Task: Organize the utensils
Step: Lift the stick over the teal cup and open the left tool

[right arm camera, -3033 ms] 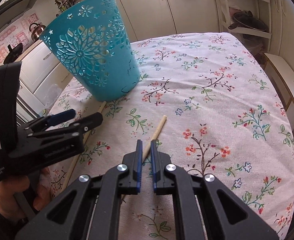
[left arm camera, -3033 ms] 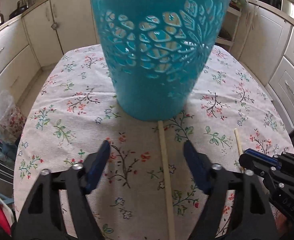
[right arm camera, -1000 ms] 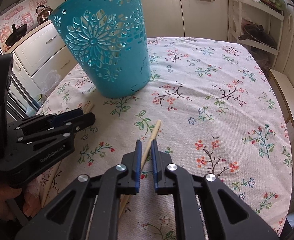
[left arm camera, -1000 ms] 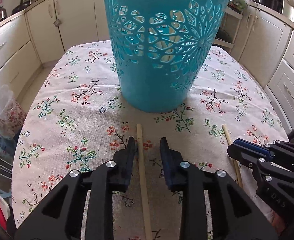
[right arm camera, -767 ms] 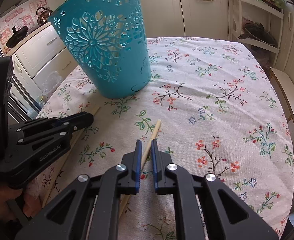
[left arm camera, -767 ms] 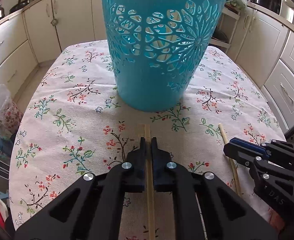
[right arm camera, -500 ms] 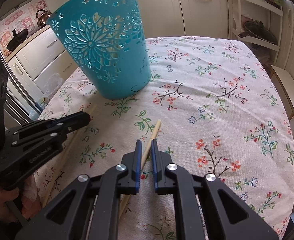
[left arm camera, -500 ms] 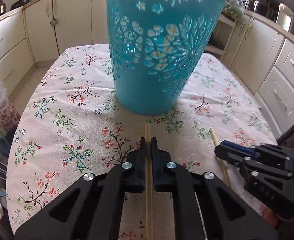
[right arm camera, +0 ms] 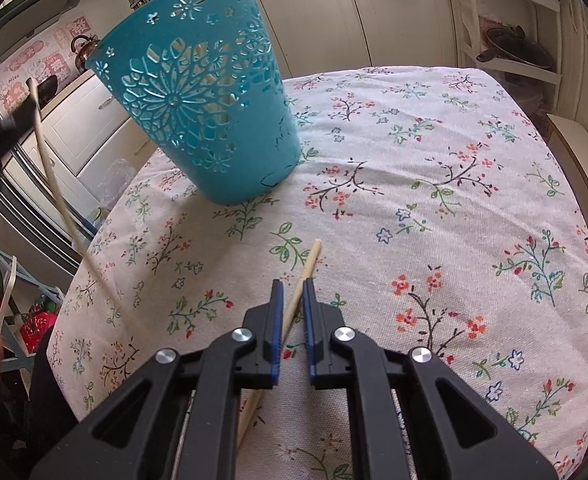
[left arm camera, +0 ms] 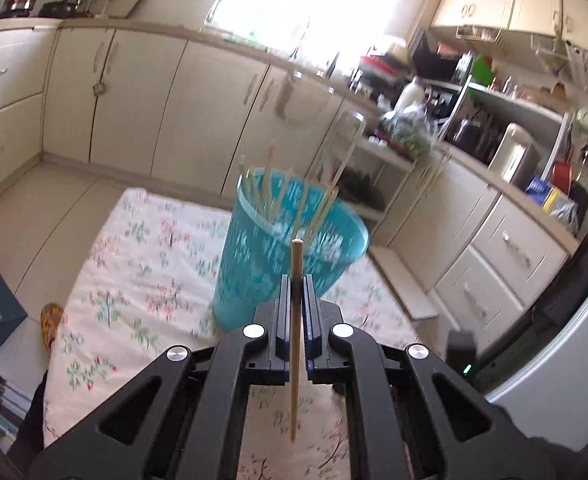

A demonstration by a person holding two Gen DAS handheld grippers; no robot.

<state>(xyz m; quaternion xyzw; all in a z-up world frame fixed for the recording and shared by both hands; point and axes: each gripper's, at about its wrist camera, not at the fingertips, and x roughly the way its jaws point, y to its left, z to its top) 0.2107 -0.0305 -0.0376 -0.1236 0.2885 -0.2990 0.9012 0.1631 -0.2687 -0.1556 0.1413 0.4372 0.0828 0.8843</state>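
Observation:
A teal cut-out basket (left arm camera: 278, 256) stands on the flowered tablecloth (left arm camera: 142, 264) and holds several wooden chopsticks. My left gripper (left arm camera: 295, 280) is shut on a wooden chopstick (left arm camera: 295, 320) and holds it in the air, above and short of the basket. That raised chopstick also shows at the left of the right wrist view (right arm camera: 54, 176). My right gripper (right arm camera: 292, 288) is low over the table, its jaws nearly closed around a second chopstick (right arm camera: 304, 276) that lies on the cloth in front of the basket (right arm camera: 210, 100).
Cream kitchen cabinets (left arm camera: 134, 104) ring the table. A counter with appliances (left arm camera: 514, 152) runs at the right. A low shelf unit (right arm camera: 506, 44) stands beyond the table's far edge. The cloth to the right of the basket (right arm camera: 454, 184) is bare.
My left gripper closed on the chopstick and lifted it off the table, well up above the basket. My right gripper has stayed over the second chopstick.

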